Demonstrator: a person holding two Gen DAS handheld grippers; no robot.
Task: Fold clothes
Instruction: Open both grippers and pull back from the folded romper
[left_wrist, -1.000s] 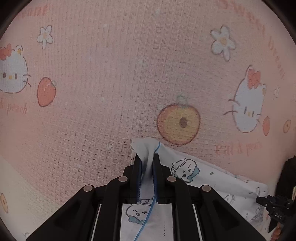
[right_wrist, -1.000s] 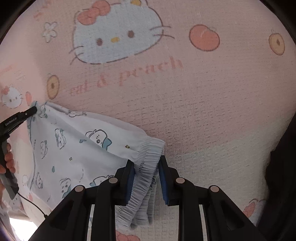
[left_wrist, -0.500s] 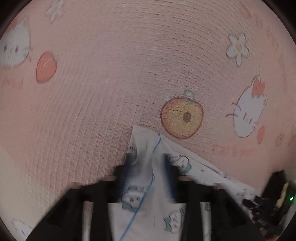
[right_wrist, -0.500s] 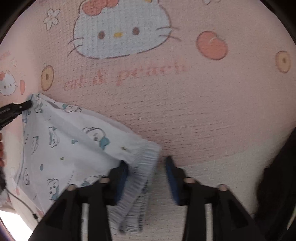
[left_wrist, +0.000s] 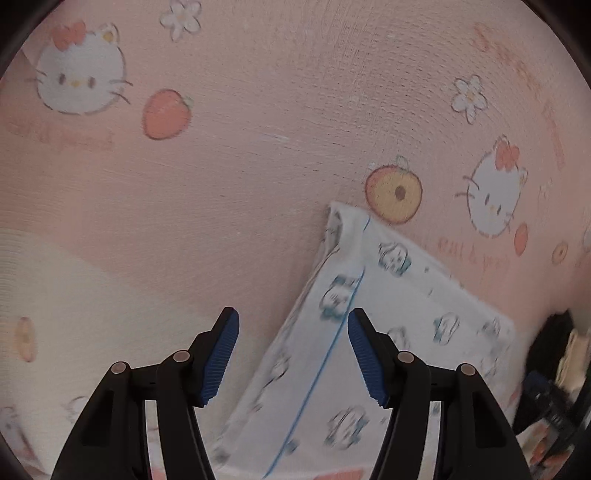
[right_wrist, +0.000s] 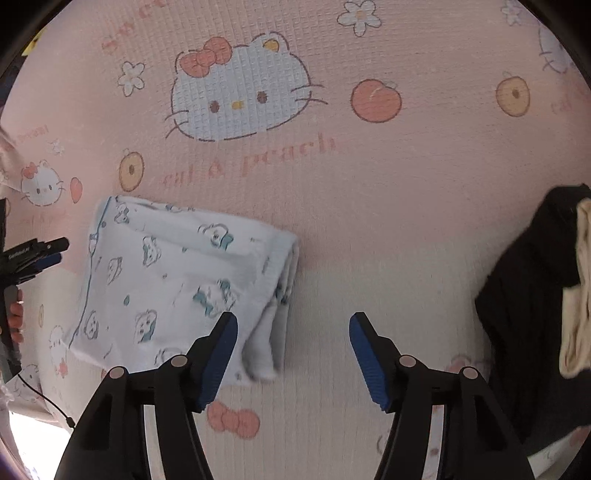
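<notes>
A folded white garment (right_wrist: 177, 280) printed with small blue cartoon figures lies flat on the pink blanket (right_wrist: 369, 206). In the left wrist view the same garment (left_wrist: 369, 332) spreads from between the fingers toward the right, a blue seam line running down it. My left gripper (left_wrist: 293, 354) hangs open above its left part, holding nothing. My right gripper (right_wrist: 293, 354) is open too, just right of the garment's gathered edge, over bare blanket. The left gripper's tip (right_wrist: 40, 251) and a hand (right_wrist: 14, 314) show at the far left of the right wrist view.
The blanket (left_wrist: 258, 129) carries cat faces, peaches and flowers. A black garment (right_wrist: 532, 302) with a cream cloth (right_wrist: 580, 295) on it lies at the right edge. A thin black cable (right_wrist: 40, 395) trails at the lower left.
Both grippers let go of the garment, opened wide and drew back. The garment now lies flat on the blanket.
</notes>
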